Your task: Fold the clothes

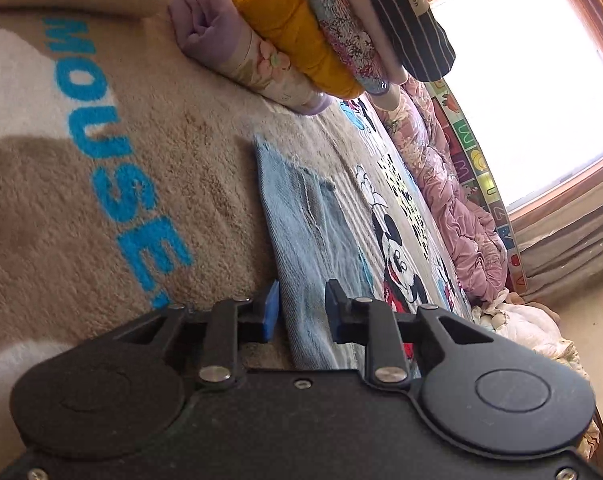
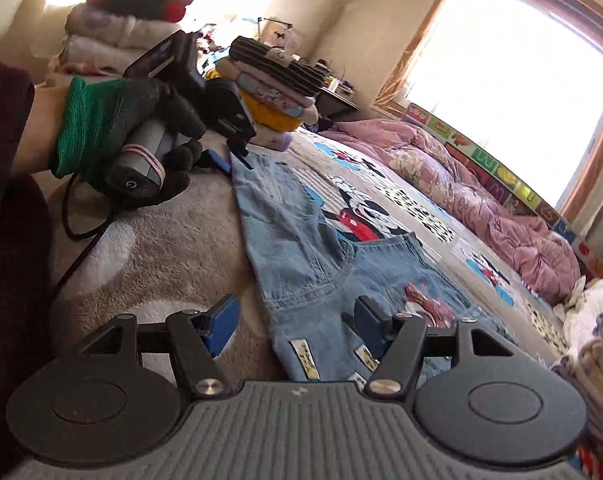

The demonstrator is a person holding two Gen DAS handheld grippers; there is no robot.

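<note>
A pair of light blue denim jeans (image 1: 313, 240) lies flat on a beige Mickey Mouse blanket (image 1: 101, 220). My left gripper (image 1: 303, 308) sits low at the leg end, and the denim's edge runs between its blue pads. The pads stand a little apart and a thin gap shows beside the left pad. In the right wrist view the jeans (image 2: 293, 240) stretch away from me. A gloved hand (image 2: 113, 120) holds the left gripper (image 2: 229, 152) at their far end. My right gripper (image 2: 295, 320) is open at the waist end, one finger over the denim, the other over the blanket (image 2: 161, 240).
A stack of folded clothes (image 2: 269, 84) stands on the bed just beyond the jeans, also in the left wrist view (image 1: 301, 32). Another pile (image 2: 117, 28) rises at the back left. A pink quilt (image 2: 481, 200) lies under the window. A black cable (image 2: 81, 248) trails from the left gripper.
</note>
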